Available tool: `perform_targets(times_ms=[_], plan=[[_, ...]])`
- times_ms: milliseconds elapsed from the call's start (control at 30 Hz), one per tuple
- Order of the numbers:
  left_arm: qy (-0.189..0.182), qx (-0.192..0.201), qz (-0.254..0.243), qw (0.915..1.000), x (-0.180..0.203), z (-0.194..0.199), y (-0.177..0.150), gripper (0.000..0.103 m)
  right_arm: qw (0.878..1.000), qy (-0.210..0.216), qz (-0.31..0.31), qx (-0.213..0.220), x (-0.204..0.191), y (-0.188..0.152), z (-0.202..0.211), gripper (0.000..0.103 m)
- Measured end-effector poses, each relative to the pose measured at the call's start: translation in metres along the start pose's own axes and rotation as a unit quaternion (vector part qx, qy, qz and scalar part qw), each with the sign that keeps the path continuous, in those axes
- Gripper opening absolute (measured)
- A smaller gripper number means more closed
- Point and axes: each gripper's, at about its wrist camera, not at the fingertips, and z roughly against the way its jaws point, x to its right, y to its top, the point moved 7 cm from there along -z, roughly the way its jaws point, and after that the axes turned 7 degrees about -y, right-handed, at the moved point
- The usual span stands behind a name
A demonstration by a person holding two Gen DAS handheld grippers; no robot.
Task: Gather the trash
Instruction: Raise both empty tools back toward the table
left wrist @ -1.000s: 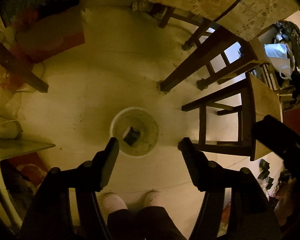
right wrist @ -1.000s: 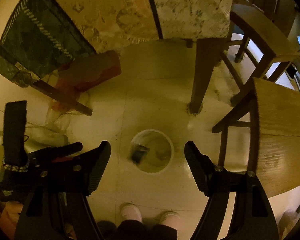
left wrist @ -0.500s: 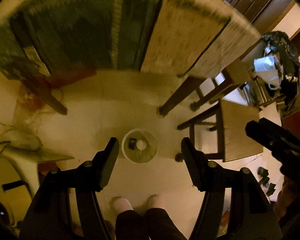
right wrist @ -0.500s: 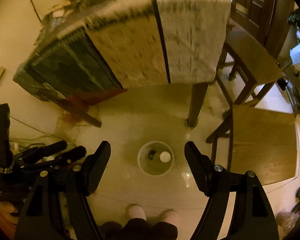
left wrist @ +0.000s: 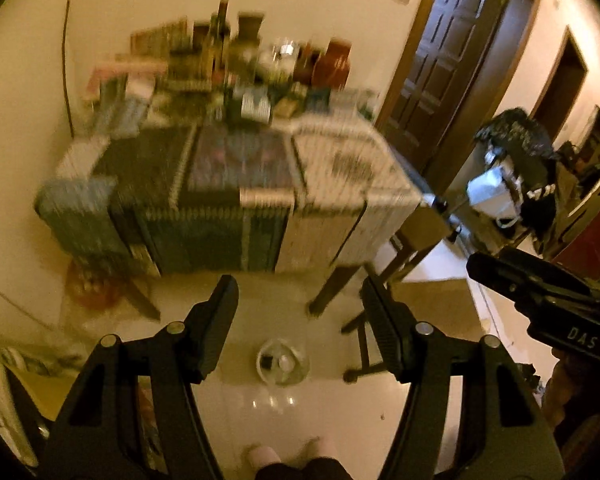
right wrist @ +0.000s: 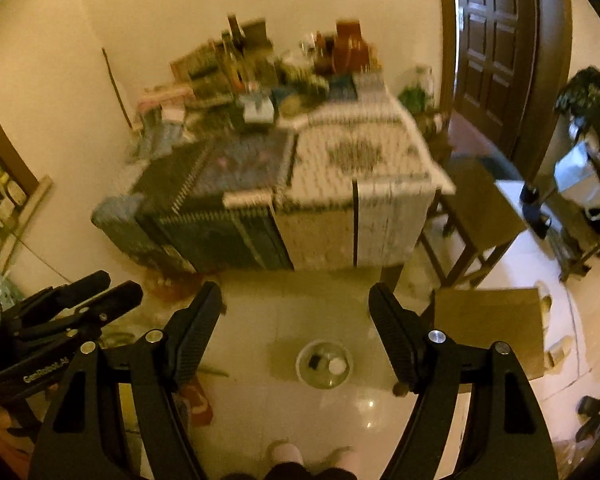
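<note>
Risen well above the bin (left wrist: 283, 362) since before, both grippers (left wrist: 298, 312) (right wrist: 296, 320) spread, grasping nothing. Pale glossy floor (right wrist: 312, 412) lower centre; cloth-draped table (right wrist: 300, 184) mid-frame, clutter blurred.

Glossy tile floor (left wrist: 332, 412), patterned cloth on table (right wrist: 340, 184), dark wood door (left wrist: 448, 60), wooden stool (right wrist: 488, 320).

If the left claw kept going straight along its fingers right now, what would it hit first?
Probably bare floor just below the hanging tablecloth, beyond the small round bin. The left claw is open and empty, and nothing closer shows between its fingers. The picture is blurred, so depth is uncertain.
</note>
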Motion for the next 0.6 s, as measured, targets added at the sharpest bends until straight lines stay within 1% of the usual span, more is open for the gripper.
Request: perform_targets(times_ms=[167,233,300,400,433,467,500,533,567,600], plan=[[-0.009,0.056,-0.022,0.9982,0.014,0.06,0.034,0.063,0.998,-0.009,0.003,0.058,-0.016,0.028,0.056,0.073],[-0.012,0.074,-0.028,0.9968,0.017,0.079,0.043,0.063,0.997,-0.008,0.003,0.079,-0.021,0.037,0.072,0.074],[-0.014,0.093,-0.037,0.9949,0.021,0.098,0.052,0.063,0.995,-0.015,0.003,0.103,-0.025,0.046,0.089,0.078],[-0.013,0.121,-0.053,0.9912,0.024,0.123,0.062,0.065,0.991,-0.024,0.003,0.135,-0.028,0.056,0.11,0.078],[-0.012,0.128,-0.057,0.9901,0.024,0.13,0.064,0.067,0.989,-0.026,0.002,0.144,-0.029,0.059,0.116,0.079],[-0.011,0.136,-0.062,0.9887,0.025,0.137,0.067,0.072,0.988,-0.029,0.0,0.152,-0.029,0.061,0.12,0.081],[-0.01,0.14,-0.065,0.9879,0.025,0.14,0.068,0.076,0.986,-0.032,-0.003,0.163,-0.029,0.063,0.124,0.087],[-0.007,0.146,-0.067,0.9869,0.024,0.143,0.071,0.086,0.985,-0.035,-0.006,0.17,-0.028,0.065,0.128,0.09],[-0.005,0.151,-0.068,0.9862,0.023,0.147,0.072,0.093,0.983,-0.038,-0.009,0.178,-0.028,0.067,0.131,0.095],[-0.001,0.158,-0.068,0.9851,0.022,0.149,0.074,0.094,0.981,-0.041,-0.012,0.187,-0.027,0.069,0.134,0.098]])
